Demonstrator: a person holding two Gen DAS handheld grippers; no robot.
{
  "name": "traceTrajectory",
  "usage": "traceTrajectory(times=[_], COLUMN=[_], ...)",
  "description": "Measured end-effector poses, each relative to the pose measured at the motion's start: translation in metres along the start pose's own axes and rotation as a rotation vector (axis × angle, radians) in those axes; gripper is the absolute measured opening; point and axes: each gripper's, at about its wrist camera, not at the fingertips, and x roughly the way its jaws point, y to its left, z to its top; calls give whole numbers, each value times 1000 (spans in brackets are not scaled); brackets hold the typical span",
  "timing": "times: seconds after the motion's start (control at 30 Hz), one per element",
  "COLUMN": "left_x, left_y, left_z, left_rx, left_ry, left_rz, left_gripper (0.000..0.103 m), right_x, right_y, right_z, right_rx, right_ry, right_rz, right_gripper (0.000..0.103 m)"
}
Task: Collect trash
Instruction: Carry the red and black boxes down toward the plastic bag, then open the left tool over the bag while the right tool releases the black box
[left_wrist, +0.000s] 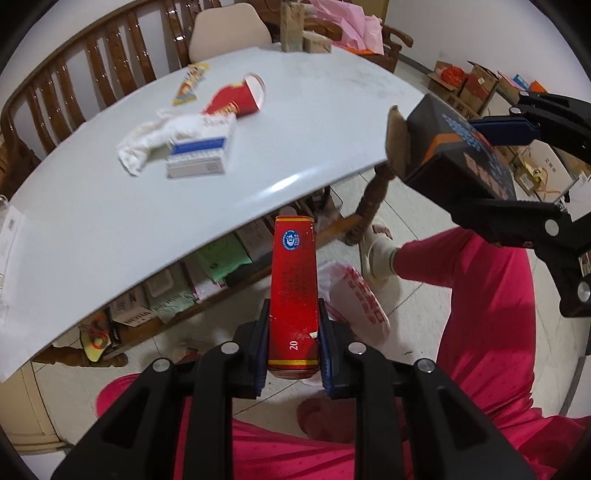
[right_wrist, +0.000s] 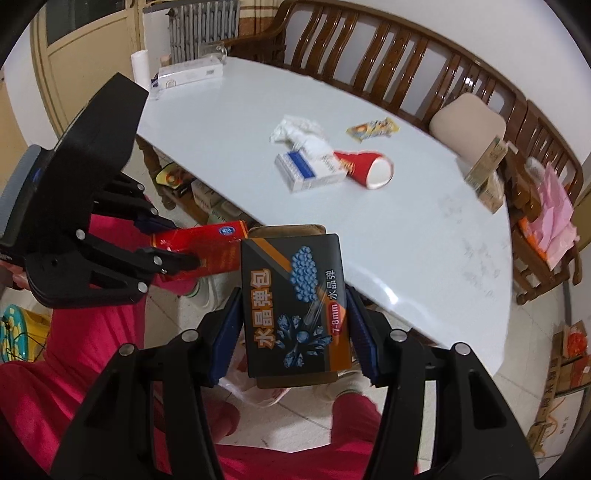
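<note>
My left gripper (left_wrist: 293, 314) is shut on a long red carton (left_wrist: 293, 280), held off the table's near edge and above the floor. My right gripper (right_wrist: 293, 299) is shut on a black box with blue beads printed on it (right_wrist: 295, 302); the box also shows at the upper right of the left wrist view (left_wrist: 461, 155). Below both hangs a white plastic bag with red print (left_wrist: 360, 299). On the white table (left_wrist: 110, 229) lie a white and blue packet (left_wrist: 197, 157), a crumpled tissue (left_wrist: 144, 144), a tipped red paper cup (left_wrist: 238, 99) and a snack wrapper (left_wrist: 190, 83).
A person's pink trouser legs (left_wrist: 487, 314) and a shoe (left_wrist: 376, 254) are beside the bag. A wooden bench (right_wrist: 424, 62) runs behind the table. Worn cartons (right_wrist: 487, 173) stand at the table's end, with a flat white box (right_wrist: 188, 74) at the other. Boxes fill the space under the table (left_wrist: 221, 258).
</note>
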Motion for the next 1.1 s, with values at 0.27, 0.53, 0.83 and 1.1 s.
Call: traceTrajectory(times=[0.27,0.53,0.83,1.1], left_x=[37,81,137,180], left_y=[-6,-3,1,0], left_z=[-17,-32,-43,-45], left_rx=[-9,-38,-82,-130], left_ry=[58,126,227,290], left_rz=[-48,-70,-108,-121], left_gripper=[22,22,22,22], right_x=[36,68,108,159], right_y=[5,4,-2,0], right_z=[-24,-44,-59,-84], right_rx=[36,85,143,186], right_ry=[58,97,155,228], right_rz=[35,50,87,102], right_gripper=[54,54,54,54])
